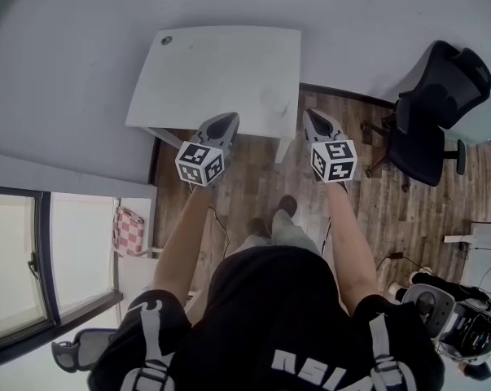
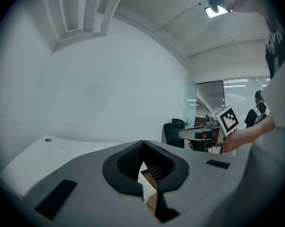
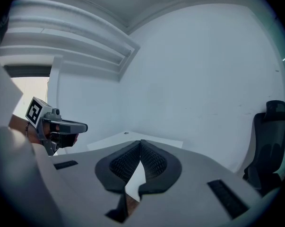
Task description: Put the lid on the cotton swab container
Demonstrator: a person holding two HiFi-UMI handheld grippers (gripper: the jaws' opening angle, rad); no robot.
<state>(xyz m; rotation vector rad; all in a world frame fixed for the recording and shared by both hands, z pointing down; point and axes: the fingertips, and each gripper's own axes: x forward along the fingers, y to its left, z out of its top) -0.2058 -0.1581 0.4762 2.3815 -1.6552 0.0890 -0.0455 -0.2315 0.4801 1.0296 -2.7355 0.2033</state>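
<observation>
The lid and container are probably light, slick thin plastic, best pinched gently at the rim. Neither shows clearly, only a faint pale spot [image 1: 274, 102] on the white worktop [image 1: 212, 63]. The left gripper [image 2: 142, 144] and right gripper [image 3: 141, 144] hover short of it, fingers together and empty.

White table [image 1: 212, 72] stands against the pale wall [image 1: 66, 47], with a small dark grommet [image 1: 166, 40] near its far left corner. Wood-plank floor [image 1: 253, 182] below. Black office chair [image 1: 432, 112] to the right, well apart from the table. Window [image 1: 33, 259] on the left, bright glass, dark frame. A red-and-white checkered cloth [image 1: 129, 230] lies just beside it. White rounded gear [image 1: 465, 328] at lower right (can't tell what it is). Ceiling light [image 2: 217, 11] on.
</observation>
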